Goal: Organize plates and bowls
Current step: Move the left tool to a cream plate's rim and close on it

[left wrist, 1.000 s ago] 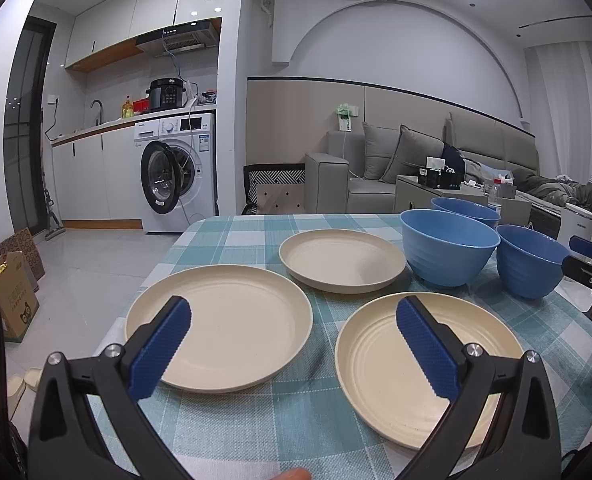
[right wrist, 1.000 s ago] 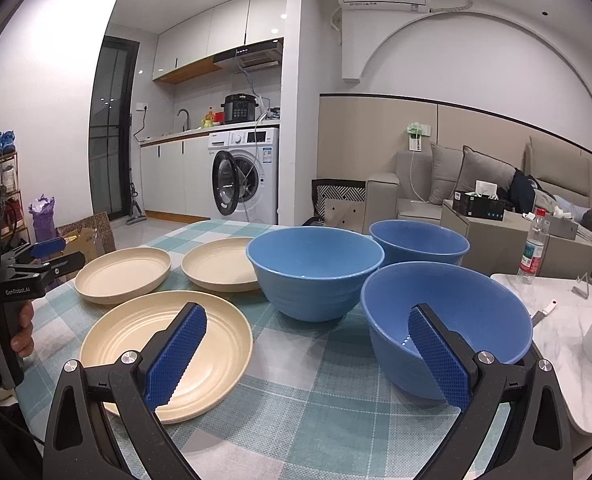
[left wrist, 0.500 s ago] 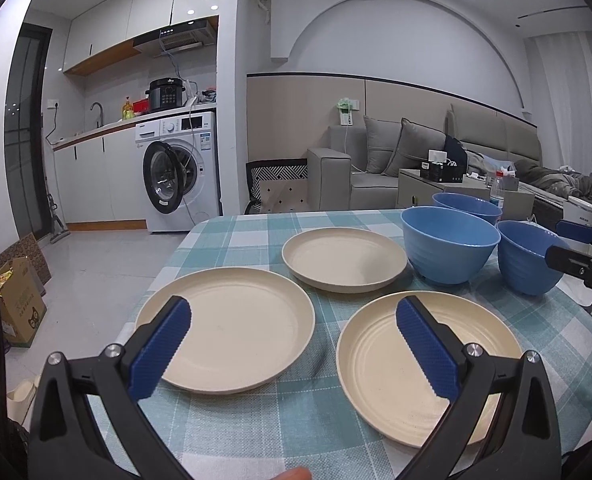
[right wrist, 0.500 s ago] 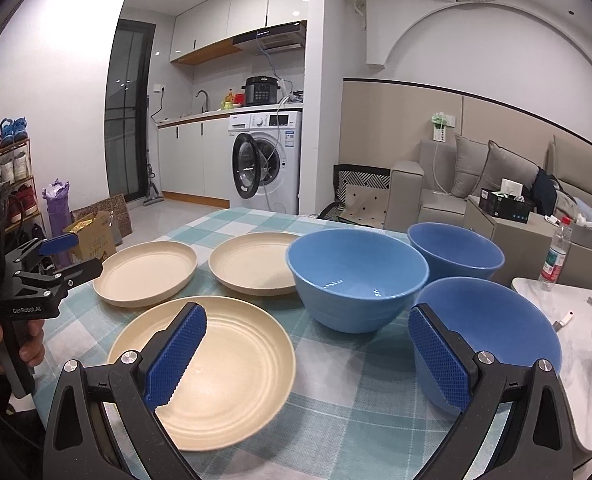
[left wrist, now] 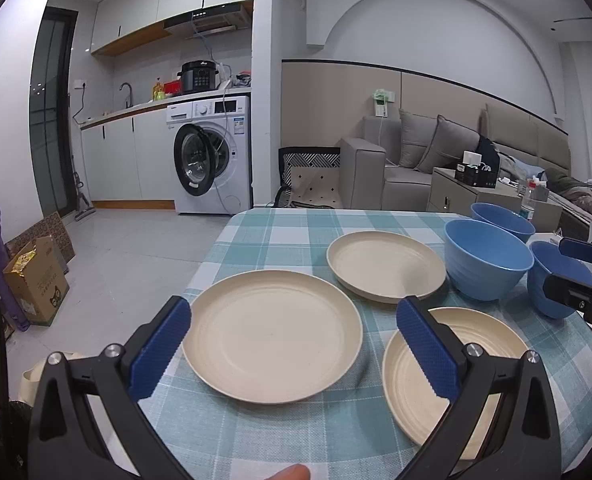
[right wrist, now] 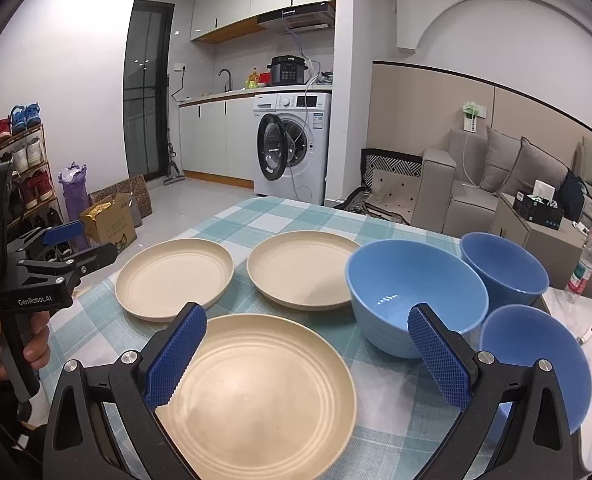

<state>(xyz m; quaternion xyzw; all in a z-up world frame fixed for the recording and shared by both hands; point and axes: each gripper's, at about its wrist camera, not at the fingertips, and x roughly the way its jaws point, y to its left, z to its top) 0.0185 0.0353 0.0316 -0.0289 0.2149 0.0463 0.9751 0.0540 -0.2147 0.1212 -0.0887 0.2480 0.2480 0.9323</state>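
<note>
**Both tongs wide open above a table of three plates and three bowls**

The left gripper (left wrist: pixel 294 346) hangs over the near edge of the teal-and-white checked tablecloth (left wrist: pixel 296 232) with its blue-padded jaws spread wide and nothing between them. Directly ahead, framed by the two pads, lies a round cream plastic plate (left wrist: pixel 272 330), flat on the cloth. A second cream plate (left wrist: pixel 451 376) sits partly behind the right-hand pad, just beside the first. A third cream plate (left wrist: pixel 385 266) lies farther ahead, beyond both.

The right gripper (right wrist: pixel 305 354) is likewise fully open and holds nothing. The near cream plate (right wrist: pixel 256 392) lies straight ahead between its jaws, its near rim hidden behind the left pad. Ahead and to the left are the other two plates (right wrist: pixel 174 274) (right wrist: pixel 301 268), close together but apart. A large light-blue plastic bowl (right wrist: pixel 415 296) stands upright ahead of the right pad. A smaller blue bowl (right wrist: pixel 503 268) stands beyond it, and another blue bowl (right wrist: pixel 535 360) stands right of the right jaw, partly hidden by it. All three bowls stand separately, unstacked.

A hand (right wrist: pixel 16 348) holds the left tool's grip at the far left of the right wrist view.
</note>
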